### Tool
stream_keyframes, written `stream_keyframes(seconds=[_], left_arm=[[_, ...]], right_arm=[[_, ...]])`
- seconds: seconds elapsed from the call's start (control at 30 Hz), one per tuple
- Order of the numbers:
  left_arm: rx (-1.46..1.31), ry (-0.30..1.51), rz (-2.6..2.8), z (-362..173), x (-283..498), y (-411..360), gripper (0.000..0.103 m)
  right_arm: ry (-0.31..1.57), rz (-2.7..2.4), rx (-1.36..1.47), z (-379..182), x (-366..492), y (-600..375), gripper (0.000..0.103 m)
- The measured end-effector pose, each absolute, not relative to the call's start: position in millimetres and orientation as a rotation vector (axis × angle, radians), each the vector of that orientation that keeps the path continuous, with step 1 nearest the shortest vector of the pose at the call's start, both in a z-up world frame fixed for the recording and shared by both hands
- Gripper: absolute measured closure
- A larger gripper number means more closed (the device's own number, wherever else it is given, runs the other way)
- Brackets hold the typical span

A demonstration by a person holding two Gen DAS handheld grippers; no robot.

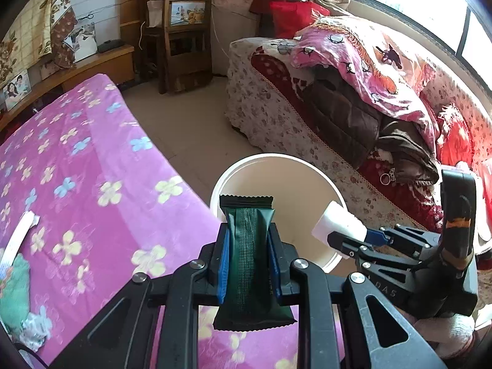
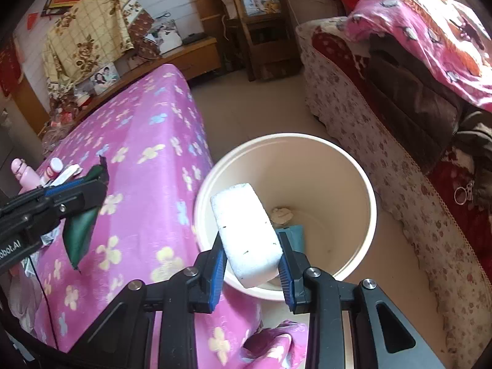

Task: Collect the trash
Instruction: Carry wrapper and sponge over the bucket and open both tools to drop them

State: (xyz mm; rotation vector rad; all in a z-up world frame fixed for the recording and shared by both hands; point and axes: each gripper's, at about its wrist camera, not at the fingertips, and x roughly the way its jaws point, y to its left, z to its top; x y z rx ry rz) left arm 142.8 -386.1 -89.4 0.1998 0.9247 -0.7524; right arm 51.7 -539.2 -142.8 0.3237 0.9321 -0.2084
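Note:
My left gripper [image 1: 249, 264] is shut on a dark green snack wrapper [image 1: 249, 261], held upright over the near rim of the cream bin [image 1: 233, 172]. From the right wrist the same left gripper [image 2: 77, 190] and wrapper [image 2: 80, 230] hang over the bed's edge. A white foam block [image 2: 246, 230] is clamped in my right gripper [image 2: 250, 263], above the cream bin [image 2: 366, 184]. The bin holds a crumpled beige scrap [image 2: 281, 213] and a teal packet [image 2: 295, 235]. In the left wrist view my right gripper [image 1: 344, 240] carries the foam block [image 1: 335, 221] at the bin's right rim.
A bed with a pink flowered cover [image 1: 92, 169] lies left of the bin, with a green cloth [image 1: 13, 295] and a white strip [image 1: 18, 236] on it. A flower-patterned sofa [image 1: 276, 107] piled with blankets and a brown jacket [image 1: 353, 117] stands right. Pink bottles [image 2: 26, 175] sit at the bed's far left.

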Motion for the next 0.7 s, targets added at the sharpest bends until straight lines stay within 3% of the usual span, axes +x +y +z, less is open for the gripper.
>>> stream_keyframes(seconds=[0.27, 0.3, 0.33, 0.4, 0.7], left_arm=[[0.162, 0.925, -0.751, -97.2, 157.7, -401.7, 0.075], [0.151, 0.931, -0.754, -98.5, 159.6, -401.9, 0.066], [0.139, 0.935, -0.751, -100.0, 161.6, -401.5, 0.053], [0.122, 0.934, -0.756, -101.5, 162.7, -400.2, 0.036], [0.137, 0.928, -0.727, -102.9, 160.0, -386.6, 0.036]], right_arm=[[0.940, -0.268, 0.352, -155.4, 62.2, -560.3, 0.066], [0.939, -0.270, 0.355, -156.7, 64.3, -562.0, 0.065], [0.937, -0.270, 0.359, -158.0, 66.1, -563.6, 0.055], [0.928, -0.254, 0.381, -160.4, 68.8, -567.0, 0.033], [0.915, -0.239, 0.464, -164.9, 62.4, -571.9, 0.031]])
